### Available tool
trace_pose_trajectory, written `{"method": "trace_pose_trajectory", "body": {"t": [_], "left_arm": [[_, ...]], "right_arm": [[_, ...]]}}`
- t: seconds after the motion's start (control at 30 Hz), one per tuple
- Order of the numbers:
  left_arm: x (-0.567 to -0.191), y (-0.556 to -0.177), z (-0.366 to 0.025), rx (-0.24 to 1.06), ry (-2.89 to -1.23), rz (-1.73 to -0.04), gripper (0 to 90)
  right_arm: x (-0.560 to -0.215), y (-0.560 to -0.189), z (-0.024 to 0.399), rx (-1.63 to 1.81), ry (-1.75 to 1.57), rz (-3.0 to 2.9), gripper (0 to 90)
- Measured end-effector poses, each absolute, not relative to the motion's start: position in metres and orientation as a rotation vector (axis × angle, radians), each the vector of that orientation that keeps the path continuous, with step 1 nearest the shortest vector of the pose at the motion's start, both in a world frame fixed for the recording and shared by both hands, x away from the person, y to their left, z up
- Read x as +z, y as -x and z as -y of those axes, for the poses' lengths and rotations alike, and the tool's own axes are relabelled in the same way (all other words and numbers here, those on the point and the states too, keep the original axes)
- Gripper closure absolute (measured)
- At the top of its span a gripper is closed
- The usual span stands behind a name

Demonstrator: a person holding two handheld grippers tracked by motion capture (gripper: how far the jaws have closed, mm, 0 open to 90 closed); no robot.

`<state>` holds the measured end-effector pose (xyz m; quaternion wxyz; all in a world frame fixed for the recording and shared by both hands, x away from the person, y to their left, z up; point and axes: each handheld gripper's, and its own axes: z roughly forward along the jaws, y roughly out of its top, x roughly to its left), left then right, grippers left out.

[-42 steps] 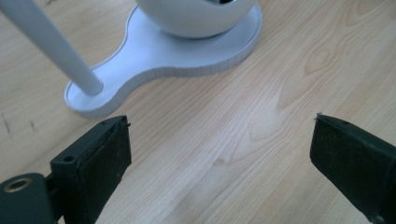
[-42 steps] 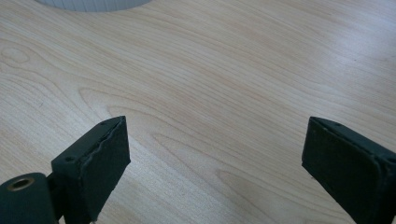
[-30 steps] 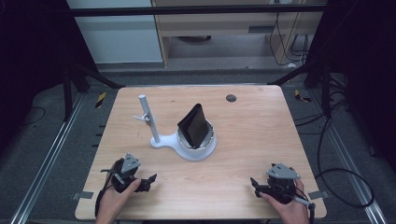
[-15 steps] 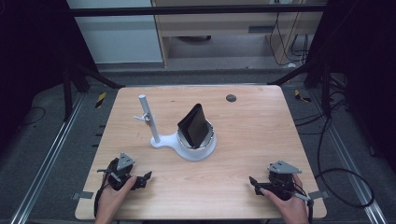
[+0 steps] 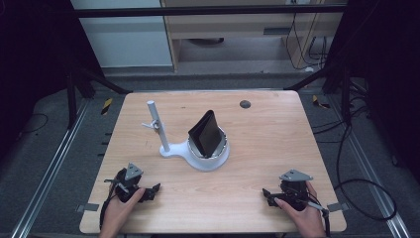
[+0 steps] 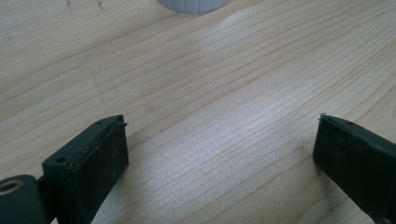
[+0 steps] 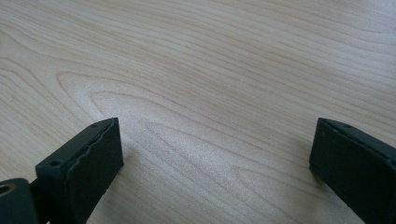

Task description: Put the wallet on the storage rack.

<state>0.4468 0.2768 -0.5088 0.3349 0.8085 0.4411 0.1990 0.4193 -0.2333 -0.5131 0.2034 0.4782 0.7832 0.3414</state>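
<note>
Barely anything has shifted since 1 s ago – the left gripper [image 5: 148, 191] has eased a touch back toward the near edge, the right gripper [image 5: 270, 194] holds its spot. Both rest low on the table [image 5: 277, 144], jaws spread wide with nothing between them, likely a ready pose before reaching in. Well ahead of them, mid-table, the wallet [image 5: 205, 134] stands tilted in the white holder [image 5: 213, 158], leaning so its upper edge is free to pinch – the post [image 5: 158, 126] rises just to its left
</note>
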Motion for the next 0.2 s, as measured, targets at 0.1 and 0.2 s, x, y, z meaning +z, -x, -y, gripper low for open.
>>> {"method": "trace_pose_trajectory", "body": {"t": [0.1, 0.2], "left_arm": [[-0.5089, -0.4468, -0.2765, 0.519, -2.11, -1.155, 2.2], [-0.5089, -0.4468, -0.2766, 0.518, -2.11, -1.156, 2.1]], "right_arm": [[-0.5134, -0.4193, 0.2328, 0.94, -1.322, -2.191, 2.0], [-0.5135, -0.4194, 0.2329, 0.941, -1.32, -2.192, 2.0]]}}
